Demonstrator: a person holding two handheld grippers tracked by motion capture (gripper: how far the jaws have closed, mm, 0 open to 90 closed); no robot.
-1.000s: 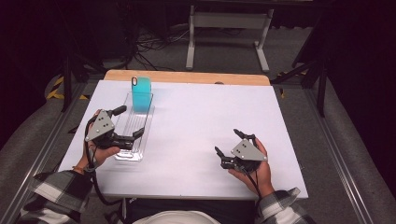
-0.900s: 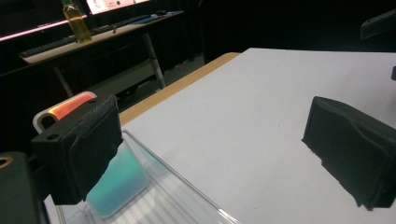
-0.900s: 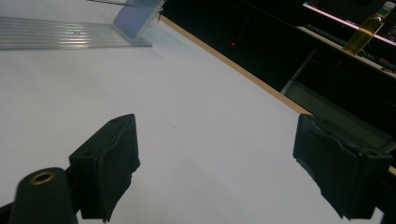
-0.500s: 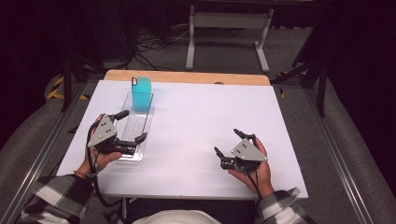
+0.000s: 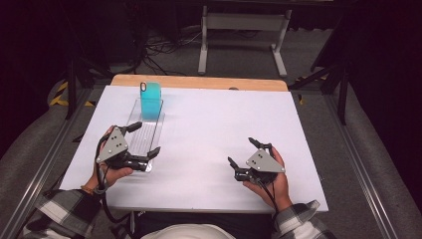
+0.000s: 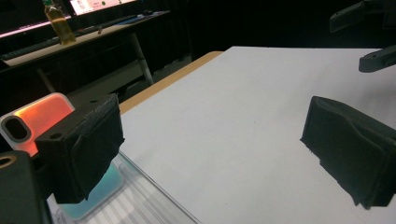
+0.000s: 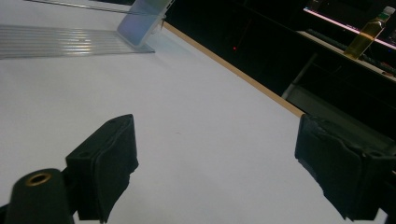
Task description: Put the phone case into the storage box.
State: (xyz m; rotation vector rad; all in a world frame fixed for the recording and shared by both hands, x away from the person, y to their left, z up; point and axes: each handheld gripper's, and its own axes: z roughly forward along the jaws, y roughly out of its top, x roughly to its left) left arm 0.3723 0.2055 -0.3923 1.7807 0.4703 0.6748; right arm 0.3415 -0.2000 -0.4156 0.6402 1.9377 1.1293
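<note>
White tabletop with wooden far edge, dark room.

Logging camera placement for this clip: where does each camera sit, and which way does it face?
High view: above the person's side, looking forward and down on the white table; both forearms and hands, the left gripper and the right gripper.
Left gripper view: rides the left gripper, looks across the table; its open jaws.
Right gripper view: rides the right gripper, looks toward the far edge; its open jaws.
Shared: the turquoise phone case and clear tray.
</note>
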